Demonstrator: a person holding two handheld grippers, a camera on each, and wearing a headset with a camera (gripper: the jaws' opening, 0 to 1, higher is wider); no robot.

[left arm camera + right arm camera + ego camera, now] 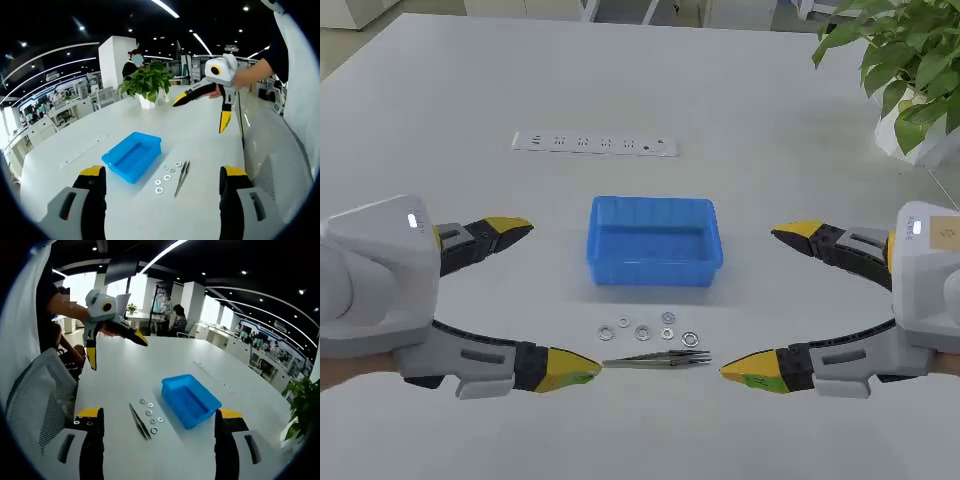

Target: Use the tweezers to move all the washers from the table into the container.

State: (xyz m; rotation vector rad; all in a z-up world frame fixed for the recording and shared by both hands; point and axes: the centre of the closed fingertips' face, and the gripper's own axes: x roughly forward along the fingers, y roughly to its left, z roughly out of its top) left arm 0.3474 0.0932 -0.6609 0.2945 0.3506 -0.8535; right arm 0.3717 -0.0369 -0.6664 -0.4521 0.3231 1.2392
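Observation:
Several small metal washers (643,331) lie on the white table just in front of a blue plastic container (654,240). Silver tweezers (658,359) rest right below them, tips pointing right. My left gripper (550,297) hovers at the left, jaws wide open and holding nothing. At the right my right gripper (760,300) mirrors it, also open and holding nothing. The left gripper view has the container (132,156), washers (167,177) and tweezers (181,177) ahead between its jaws, and the right gripper (205,107) raised beyond. The right gripper view has the tweezers (140,422), washers (151,416) and container (189,399).
A white power strip (594,143) lies behind the container. A potted plant (910,70) stands at the far right corner of the table. A mesh office chair (35,390) sits at the table edge. People stand in the background.

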